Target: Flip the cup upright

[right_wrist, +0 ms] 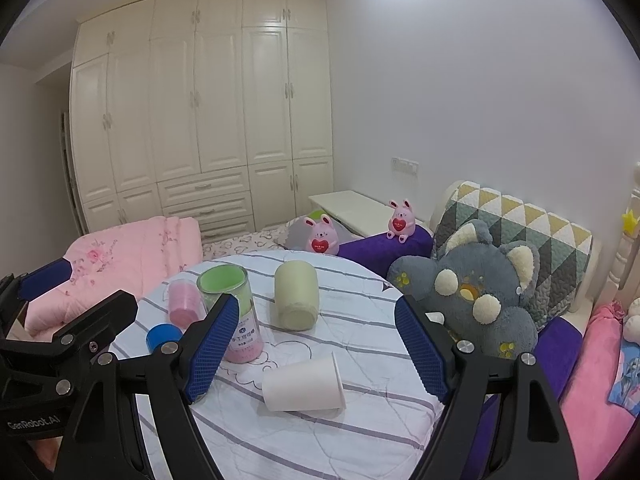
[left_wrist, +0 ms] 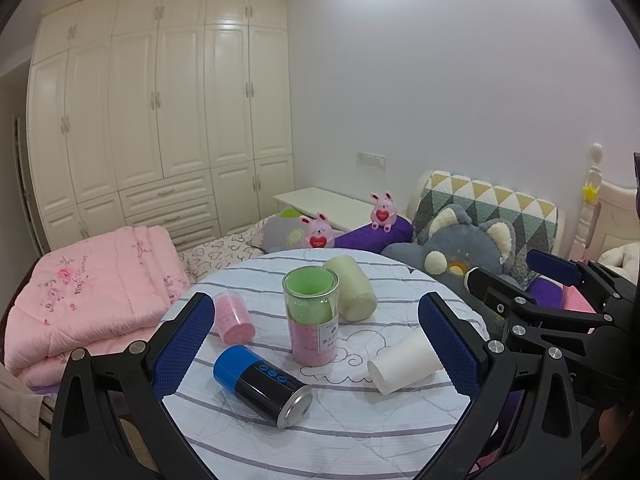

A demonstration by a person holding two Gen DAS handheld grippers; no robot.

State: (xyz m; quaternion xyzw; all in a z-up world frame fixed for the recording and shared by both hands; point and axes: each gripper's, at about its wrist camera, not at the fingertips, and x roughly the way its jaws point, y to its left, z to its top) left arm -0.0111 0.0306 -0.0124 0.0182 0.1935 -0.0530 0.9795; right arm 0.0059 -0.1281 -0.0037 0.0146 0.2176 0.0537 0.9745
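Observation:
A white paper cup (left_wrist: pixel 404 362) lies on its side on the round striped table (left_wrist: pixel 352 432); it also shows in the right wrist view (right_wrist: pixel 302 384). A blue and black cup (left_wrist: pixel 262 386), a pink cup (left_wrist: pixel 234 316) and a pale cream cup (left_wrist: pixel 354 288) also lie on their sides. A clear cup with green and pink inside (left_wrist: pixel 312 316) stands upright in the middle. My left gripper (left_wrist: pixel 316 344) is open above the table, near the blue cup. My right gripper (right_wrist: pixel 316 346) is open, just above the white paper cup.
A folded pink quilt (left_wrist: pixel 88 296) lies left of the table. A grey plush toy (right_wrist: pixel 472 292), two pink bunny toys (right_wrist: pixel 320 236) and a purple pillow (right_wrist: pixel 384 246) sit behind and to the right. White wardrobes (left_wrist: pixel 160 112) fill the back wall.

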